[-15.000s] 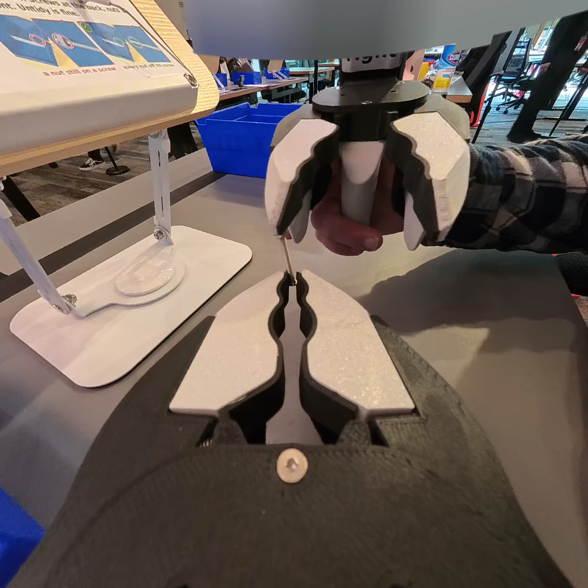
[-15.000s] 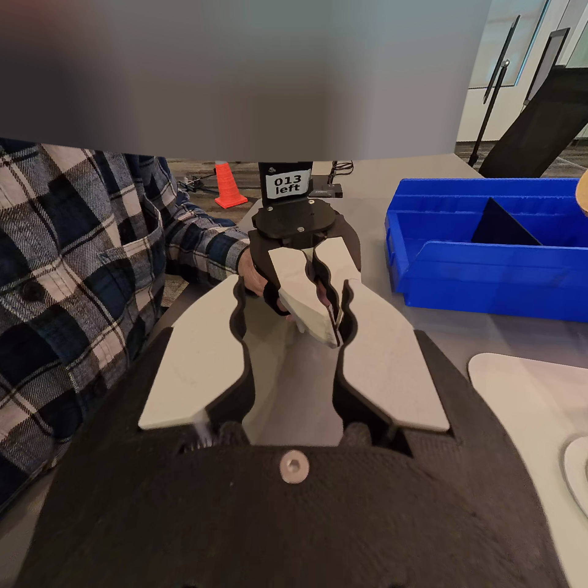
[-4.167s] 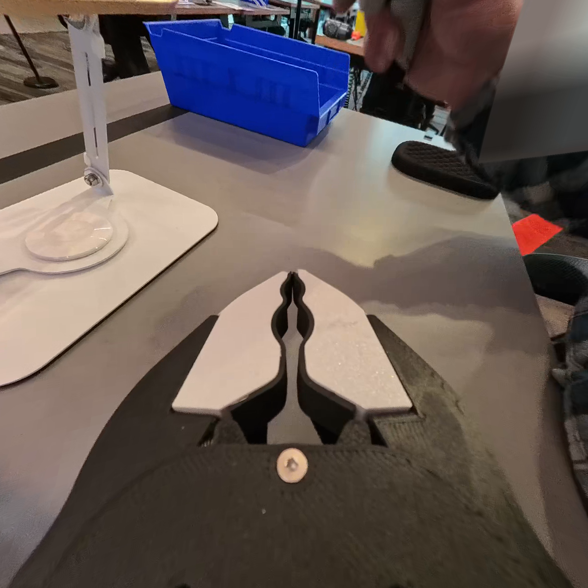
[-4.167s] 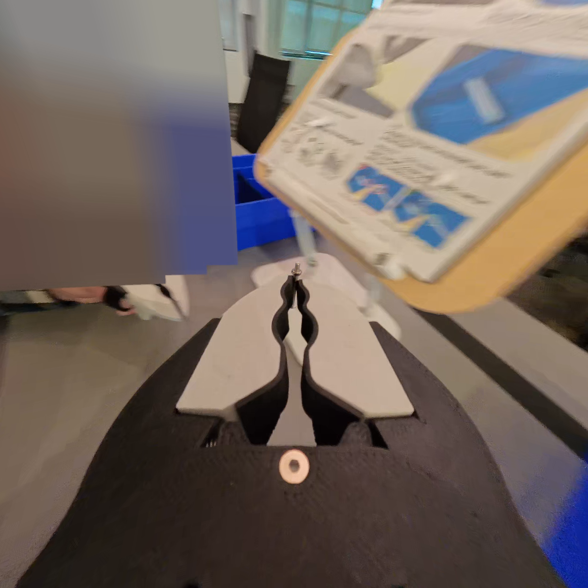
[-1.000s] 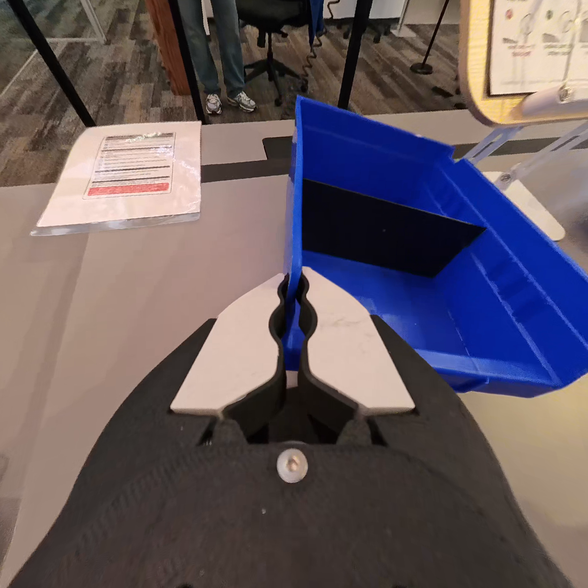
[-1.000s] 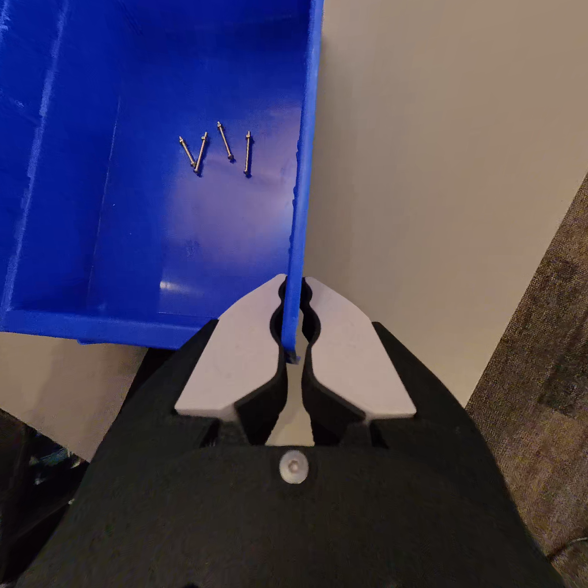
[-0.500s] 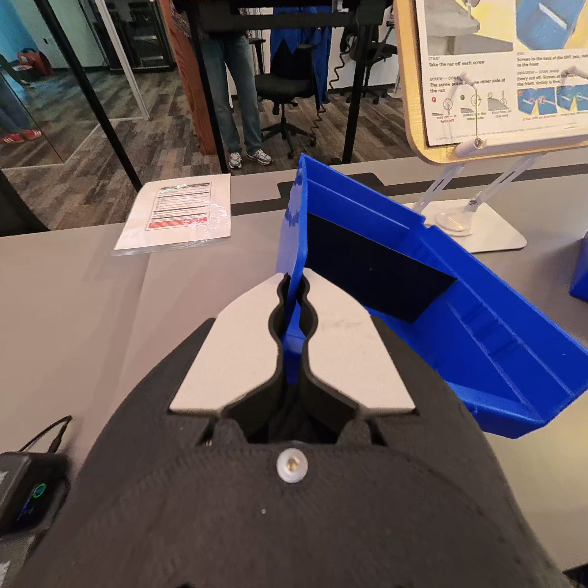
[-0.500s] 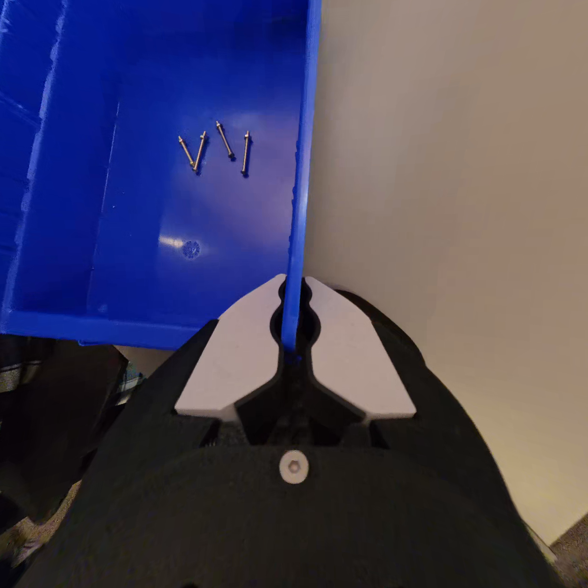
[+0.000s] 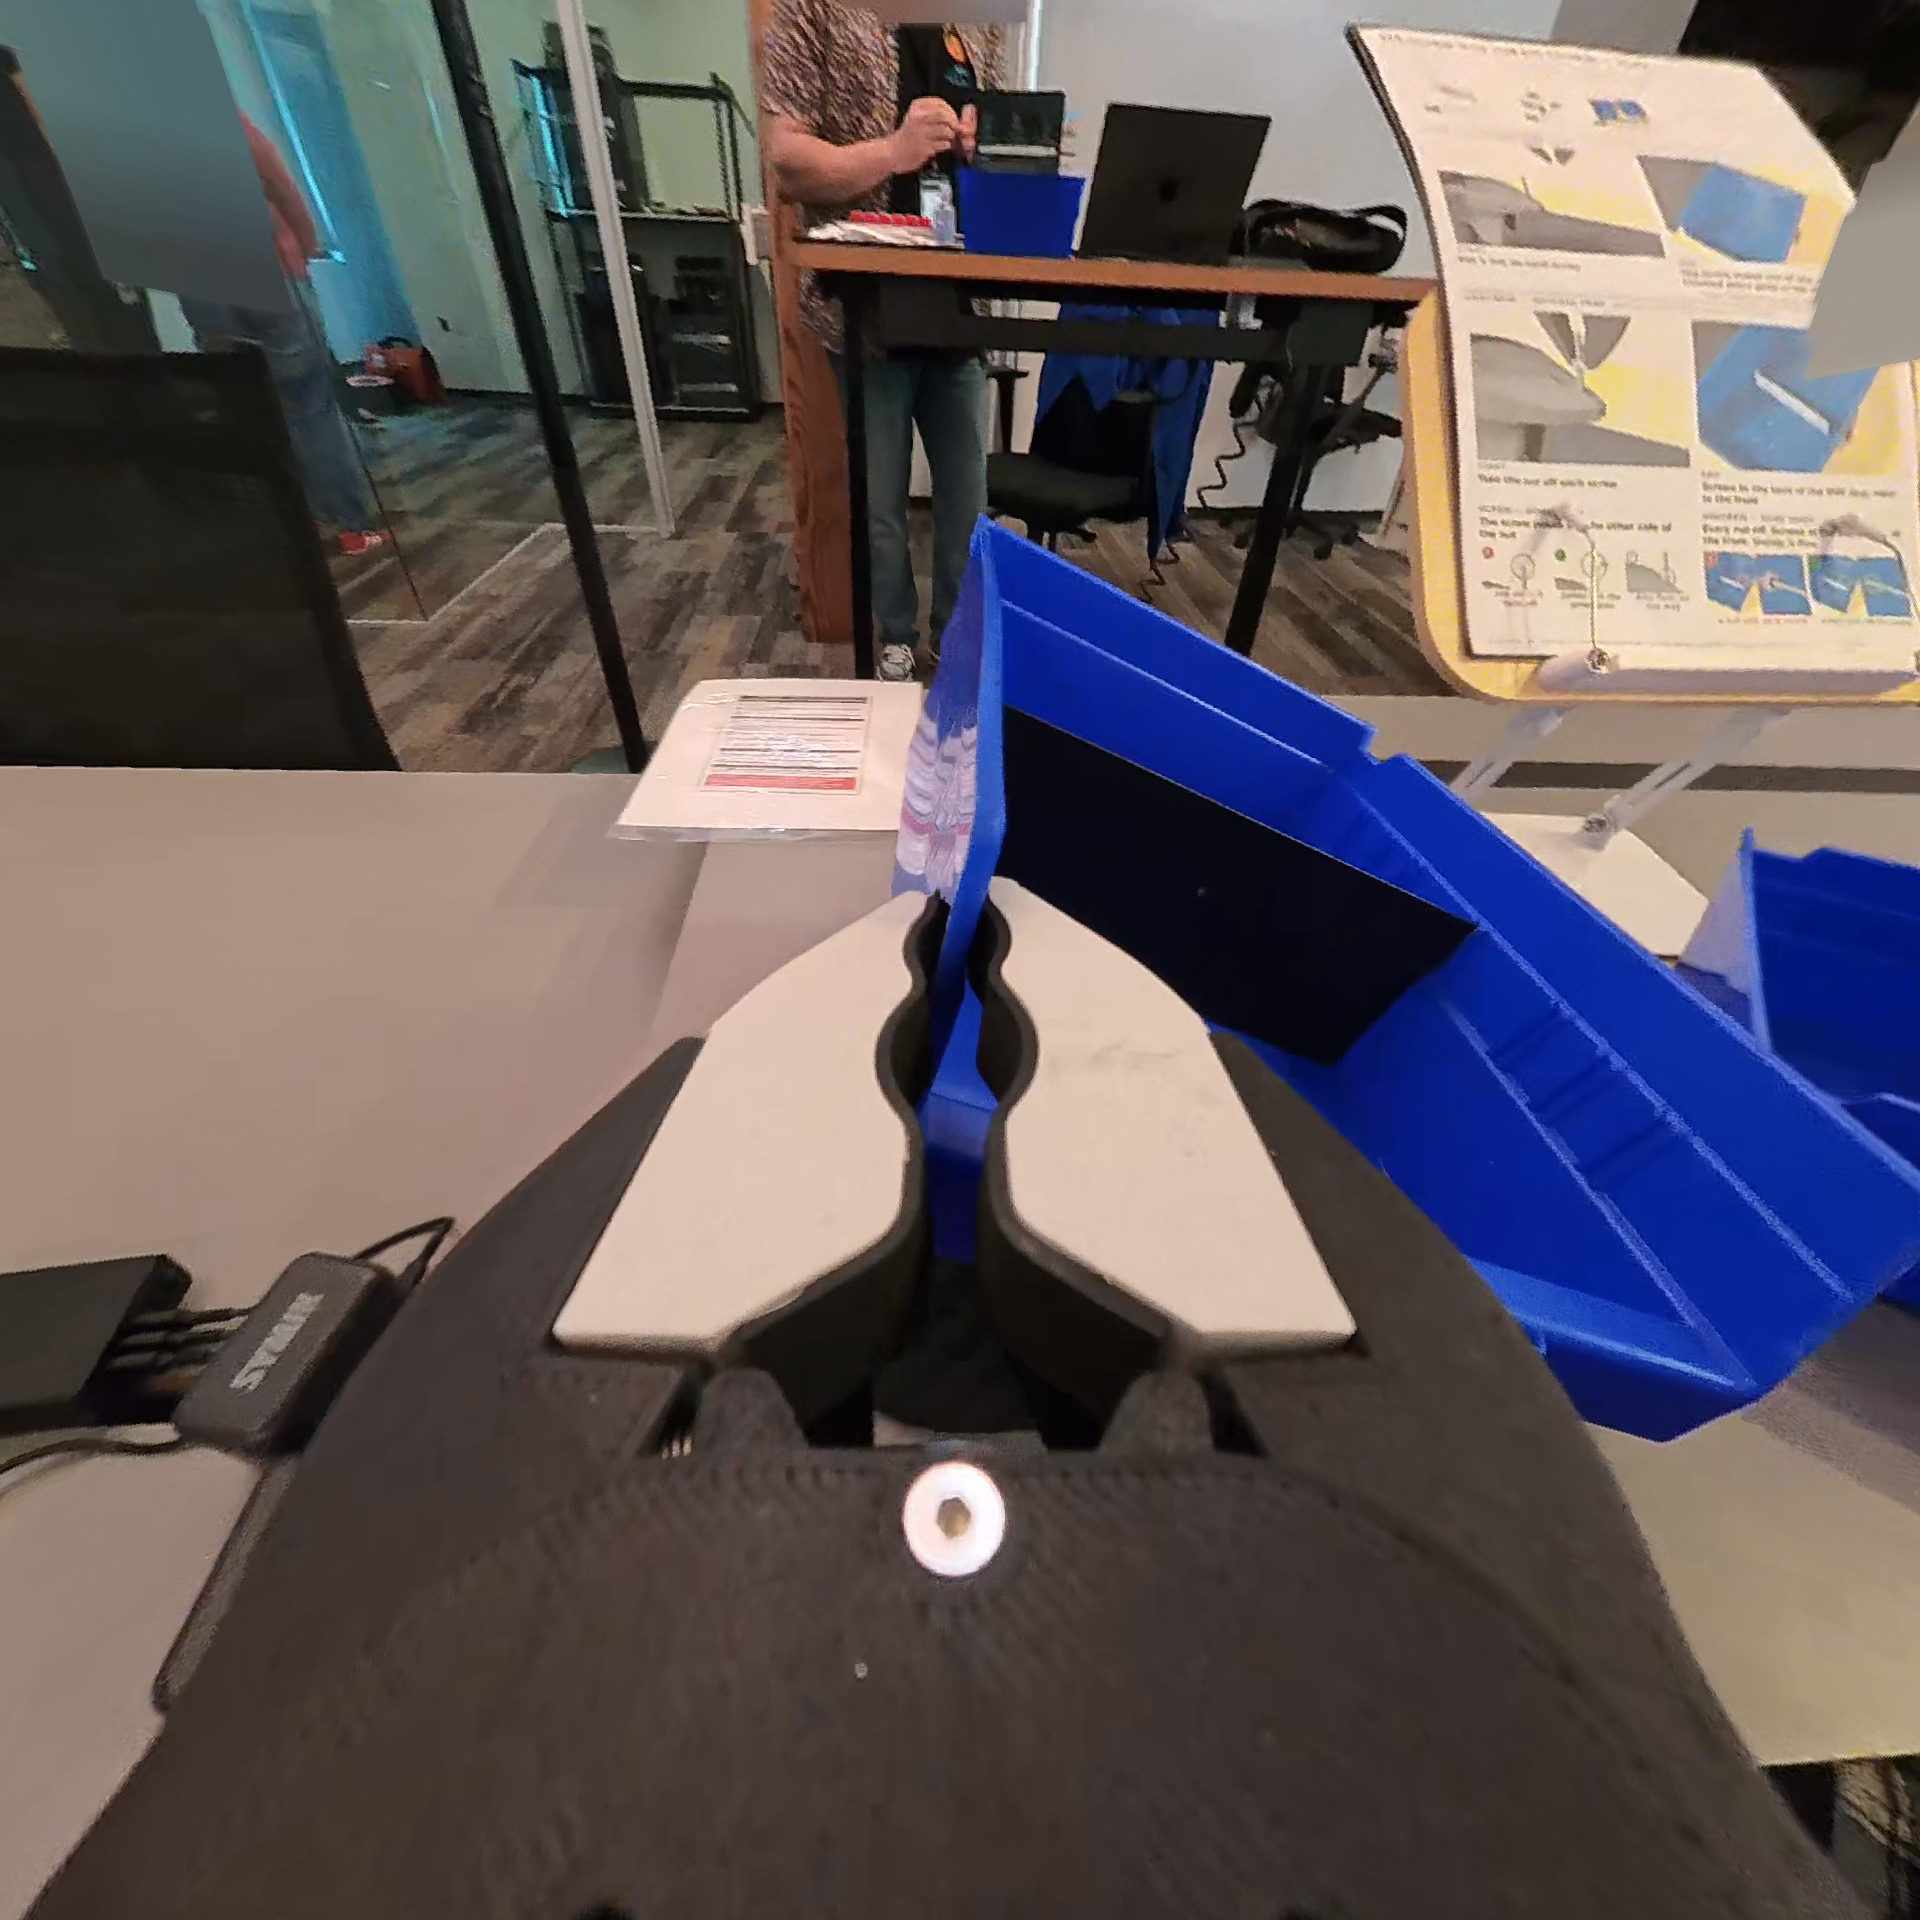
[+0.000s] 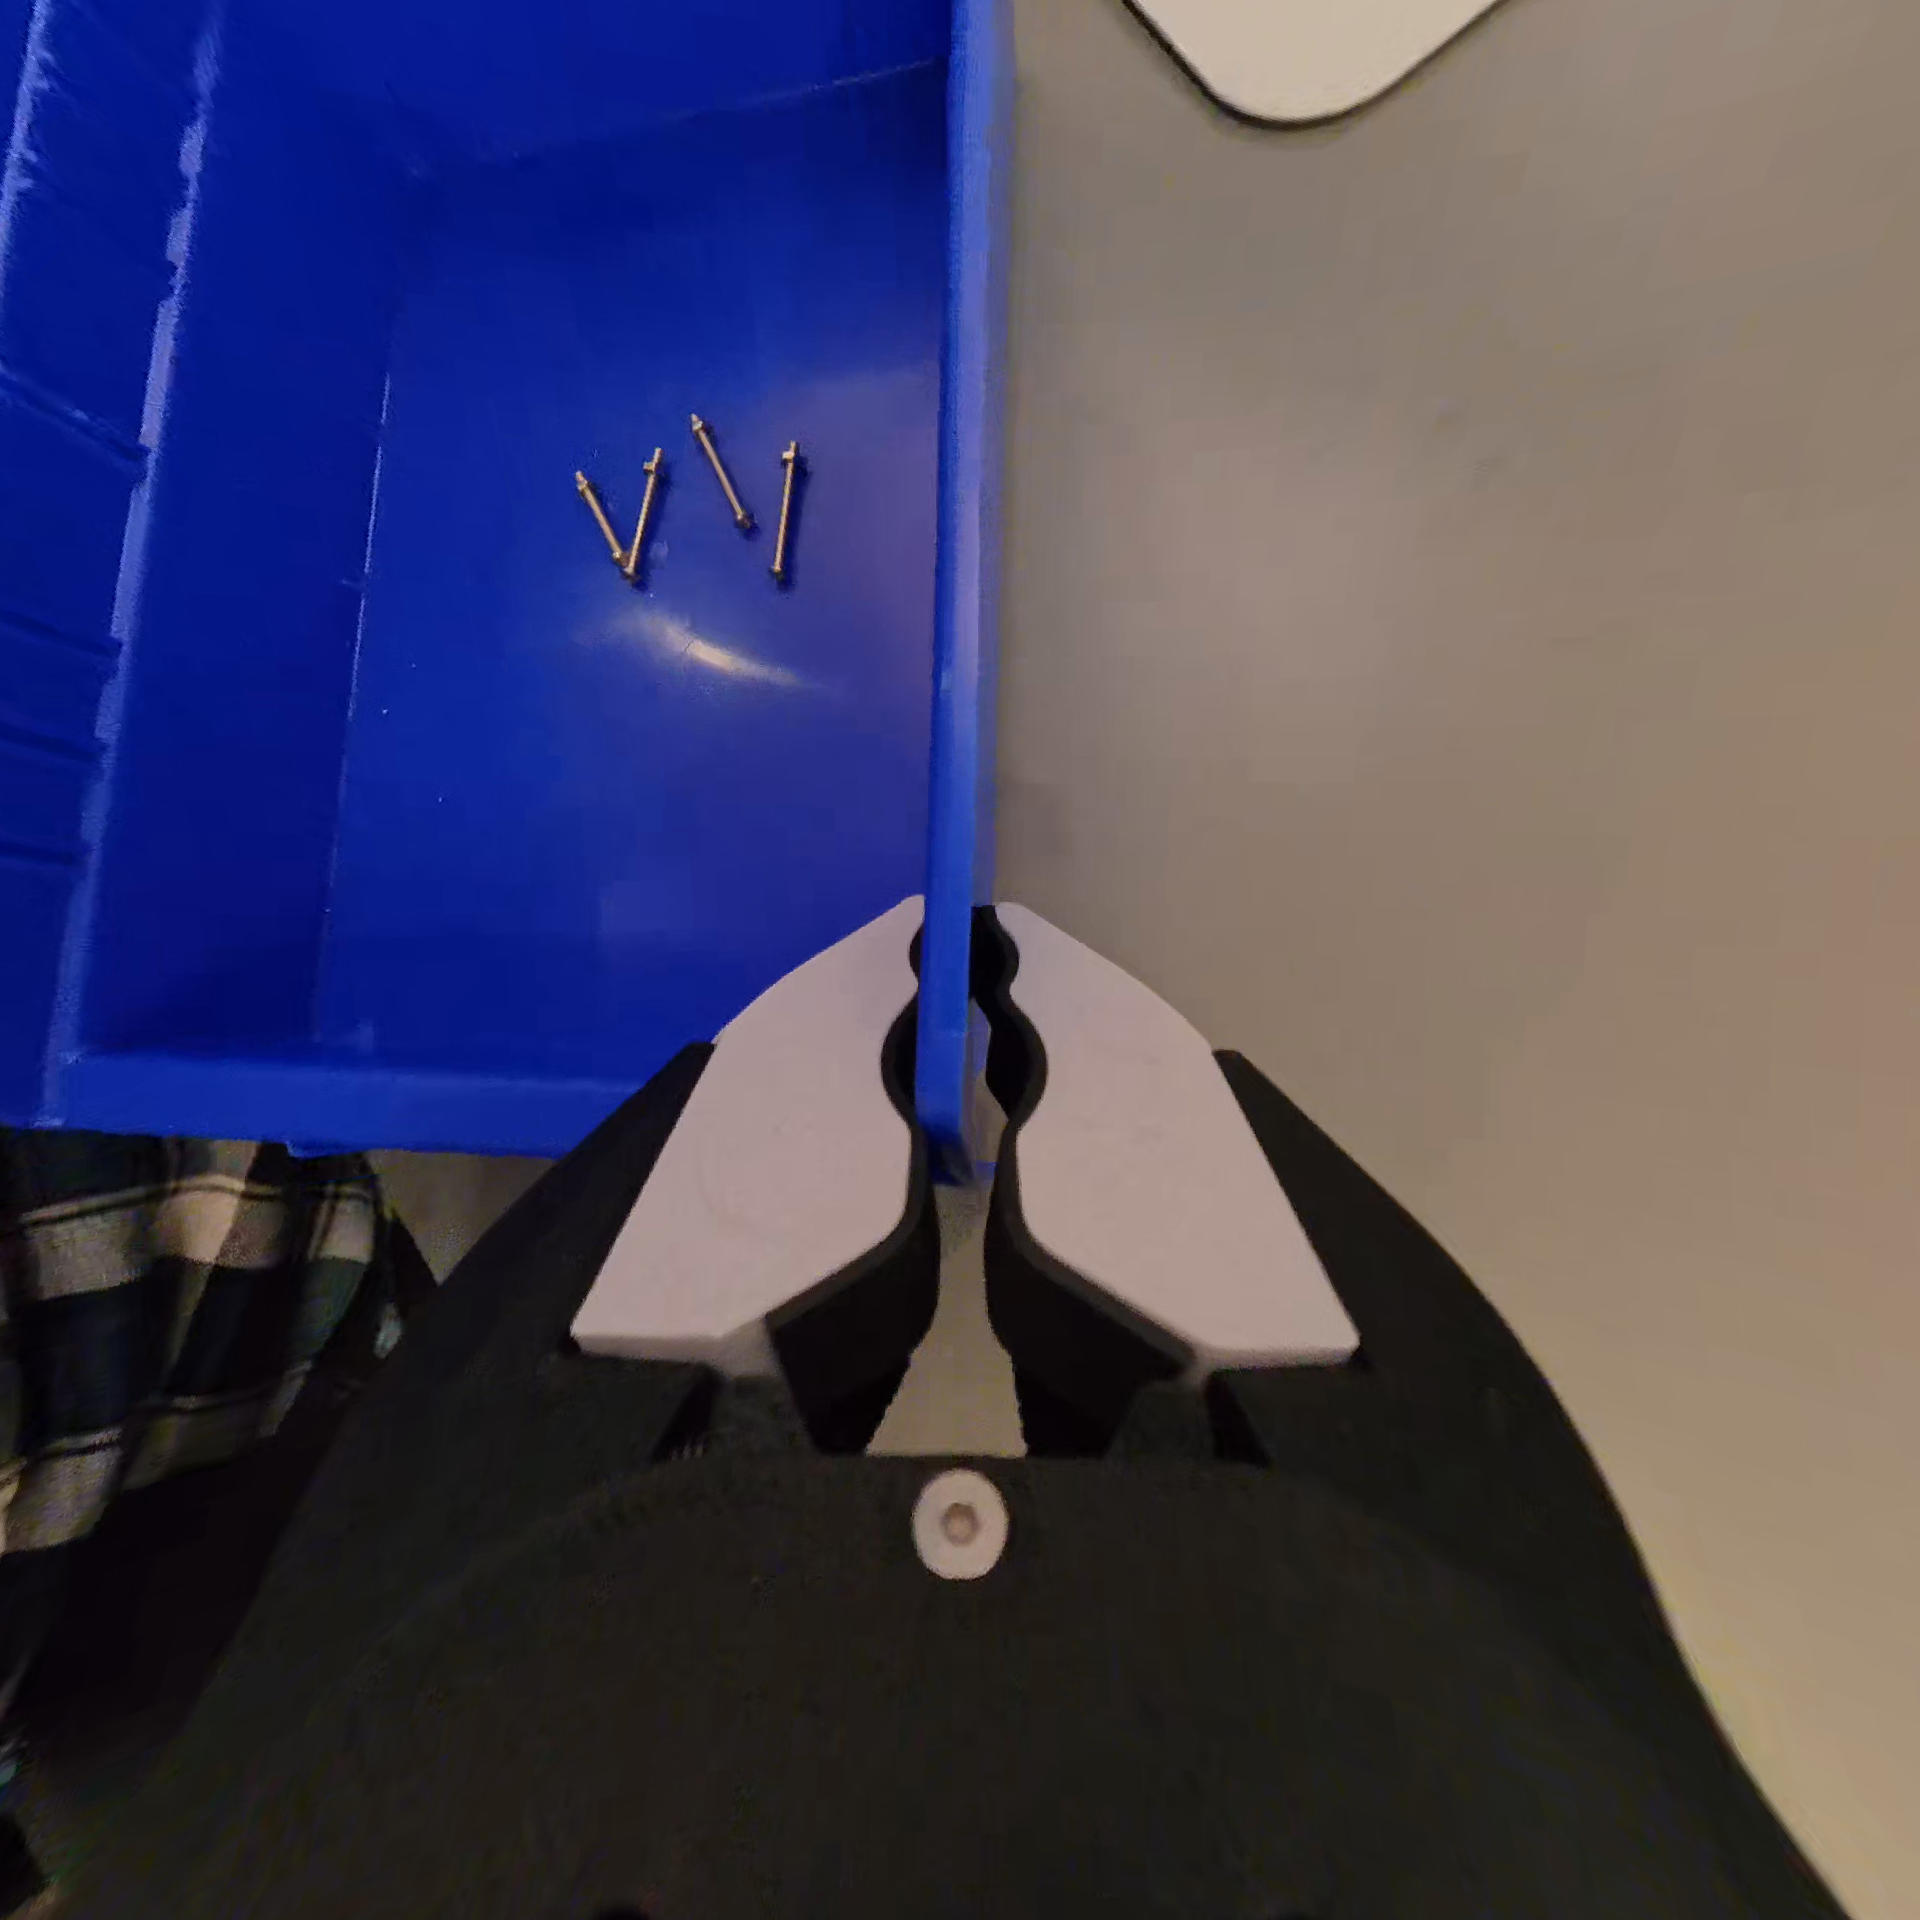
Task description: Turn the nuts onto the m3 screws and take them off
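My left gripper (image 9: 961,914) is shut on the side wall of a blue plastic bin (image 9: 1558,1101), which is tilted up off the grey table (image 9: 312,987). A black divider (image 9: 1195,894) stands across the bin's inside. My right gripper (image 10: 951,914) is shut on the opposite side wall of the same blue bin (image 10: 468,779), near its front corner. Several thin metal screws (image 10: 707,499) lie on the bin's floor in the right wrist view. Neither gripper shows in the other's view.
A second blue bin (image 9: 1839,987) stands at the right. A wooden board with a printed sheet (image 9: 1662,395) stands on a white stand with its base (image 10: 1309,52). A laminated sheet (image 9: 779,753) lies on the table; cables and a black box (image 9: 156,1340) lie at left. A person stands at a far desk.
The bin has been lifted and tilted further, both grippers still clamped on its walls. The left view now looks more level across the room. The screws keep their place on the bin's floor.
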Tool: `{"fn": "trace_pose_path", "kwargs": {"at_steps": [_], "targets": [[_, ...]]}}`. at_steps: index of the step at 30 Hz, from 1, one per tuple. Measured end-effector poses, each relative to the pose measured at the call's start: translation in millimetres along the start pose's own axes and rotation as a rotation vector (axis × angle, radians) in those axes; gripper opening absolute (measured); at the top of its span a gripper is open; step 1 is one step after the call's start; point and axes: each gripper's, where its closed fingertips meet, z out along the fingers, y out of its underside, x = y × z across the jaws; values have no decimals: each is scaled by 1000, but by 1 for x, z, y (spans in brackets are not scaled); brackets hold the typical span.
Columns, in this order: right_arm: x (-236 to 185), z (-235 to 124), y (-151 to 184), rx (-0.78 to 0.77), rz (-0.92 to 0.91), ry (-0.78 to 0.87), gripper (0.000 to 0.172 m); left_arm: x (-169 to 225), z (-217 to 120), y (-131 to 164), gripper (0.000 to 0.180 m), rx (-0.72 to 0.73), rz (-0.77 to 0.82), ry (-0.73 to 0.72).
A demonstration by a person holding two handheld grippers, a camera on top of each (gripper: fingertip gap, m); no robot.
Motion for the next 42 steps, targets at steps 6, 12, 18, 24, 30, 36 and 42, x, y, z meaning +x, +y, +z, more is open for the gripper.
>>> {"fn": "trace_pose_path", "kwargs": {"at_steps": [6,12,18,24,30,36,42], "targets": [[-21,48,-44,29,-20,-27,5,-25,-28,2,3,39,-37,-45],[-41,82,-76,46,-44,-34,5,-41,-50,9,3,39,-51,-79],[-55,90,-111,184,-82,-52,34,-52,-62,18,3,44,-72,-105],[-86,18,-134,337,-603,-2,60,-57,-70,13,3,74,-85,-111],[-152,47,-72,19,-1049,-248,78,-61,-73,8,3,120,-131,-112],[-148,104,-46,-171,-1228,-257,75,-64,-74,1,3,174,-178,-106],[-153,124,-36,-260,-1259,-308,45,-70,-72,-16,3,229,-194,-102]]}}
